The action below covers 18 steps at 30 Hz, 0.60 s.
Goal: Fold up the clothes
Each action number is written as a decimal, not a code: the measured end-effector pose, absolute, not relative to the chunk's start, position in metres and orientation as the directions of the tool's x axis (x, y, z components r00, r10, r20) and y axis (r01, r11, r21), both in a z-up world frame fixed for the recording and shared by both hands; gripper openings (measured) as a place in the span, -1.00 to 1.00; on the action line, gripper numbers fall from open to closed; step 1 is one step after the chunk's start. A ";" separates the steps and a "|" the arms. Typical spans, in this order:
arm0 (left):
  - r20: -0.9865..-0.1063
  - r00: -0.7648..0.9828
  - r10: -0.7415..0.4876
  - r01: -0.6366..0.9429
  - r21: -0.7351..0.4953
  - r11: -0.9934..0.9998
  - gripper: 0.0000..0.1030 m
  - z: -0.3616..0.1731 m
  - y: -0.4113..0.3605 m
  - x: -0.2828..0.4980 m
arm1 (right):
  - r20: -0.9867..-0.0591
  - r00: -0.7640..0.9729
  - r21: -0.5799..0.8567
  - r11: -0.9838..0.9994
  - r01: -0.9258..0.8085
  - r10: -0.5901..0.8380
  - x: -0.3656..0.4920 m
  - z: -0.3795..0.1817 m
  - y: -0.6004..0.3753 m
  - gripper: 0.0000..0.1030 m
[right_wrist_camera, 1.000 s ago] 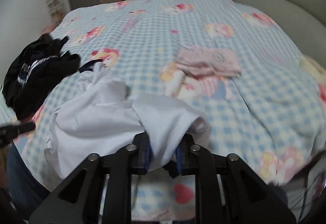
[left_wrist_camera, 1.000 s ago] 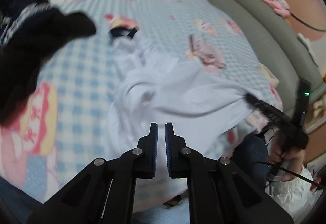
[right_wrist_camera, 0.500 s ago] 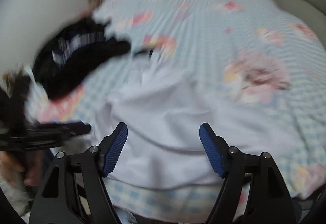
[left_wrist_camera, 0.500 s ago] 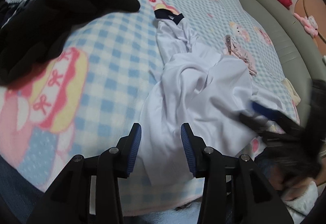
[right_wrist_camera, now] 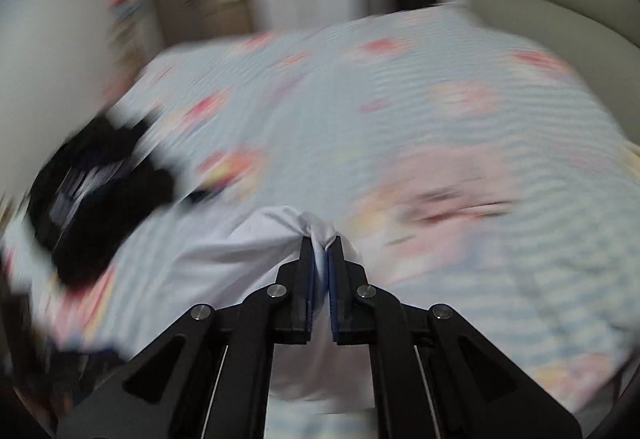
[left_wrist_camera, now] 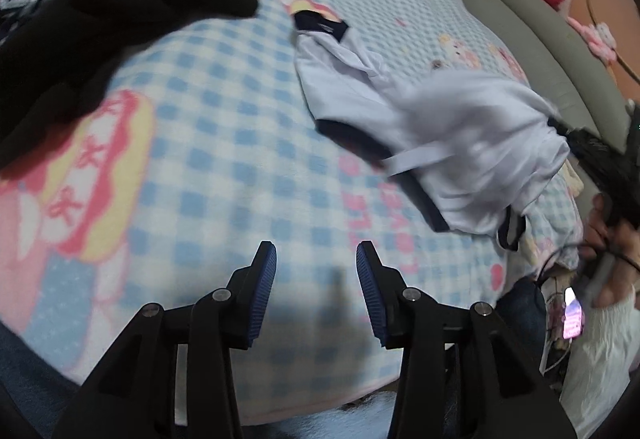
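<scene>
Gripping: the right claw (right_wrist_camera: pixel 319 251) is pinched nearly closed on a bunched fold of the white shirt (left_wrist_camera: pixel 472 143), cloth squeezed between its blue pads (right_wrist_camera: pixel 309 275) and puckering just beyond the tips.
Left claw: the left claw (left_wrist_camera: pixel 316 259) stands wide apart and holds nothing; it hangs over bare bedspread (left_wrist_camera: pixel 224 143), its pads clear of any cloth.
White shirt: ahead and to the right of the left claw, lifted and drawn up toward the right claw's tips; in the right wrist view it trails down and to the left of that claw. Dark-trimmed edges hang loose along its near side, and a dark collar or cuff lies at its far end. It is crumpled, not folded.
Step in hand: by my reading, the shirt is being dragged or shaken out by one pinched point so it can be laid flat; the right wrist view is heavily blurred, which fits a quick swing.
Next move calls for: probably a second hold on the shirt, the left claw reaching forward and right to a free hem or shoulder, so the cloth can be spread between two points.
Further out: dark clothes (left_wrist_camera: pixel 80 11) lie heaped far left of the left claw; a pink garment (right_wrist_camera: pixel 448 199) lies beyond and right of the right claw, too smeared to judge.
</scene>
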<state>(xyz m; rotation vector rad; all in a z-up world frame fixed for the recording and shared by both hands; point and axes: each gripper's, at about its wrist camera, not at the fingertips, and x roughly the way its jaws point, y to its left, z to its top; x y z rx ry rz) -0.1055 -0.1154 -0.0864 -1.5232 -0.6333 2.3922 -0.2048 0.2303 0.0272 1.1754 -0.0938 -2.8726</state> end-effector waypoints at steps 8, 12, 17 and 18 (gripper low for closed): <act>-0.735 -0.394 0.552 -0.051 -0.582 -0.812 -0.04 -0.091 -0.074 -0.148 | -0.775 -0.632 0.118 -0.983 -0.140 -0.003 -0.173 0.001 0.318 -0.41; -0.781 -0.468 0.414 -0.047 -0.446 -0.894 0.00 -0.084 -0.050 -0.173 | -0.799 -0.585 0.225 -0.972 -0.074 -0.140 -0.139 -0.026 0.299 -0.15; -0.851 -0.435 0.296 0.013 -0.335 -0.942 0.00 -0.094 -0.050 -0.211 | -0.822 -0.514 0.247 -0.967 0.065 -0.244 -0.134 -0.047 0.255 0.08; -0.850 -0.420 0.319 -0.001 -0.351 -0.936 0.00 -0.097 -0.048 -0.215 | -0.822 -0.513 0.243 -0.967 0.072 -0.245 -0.137 -0.048 0.250 0.10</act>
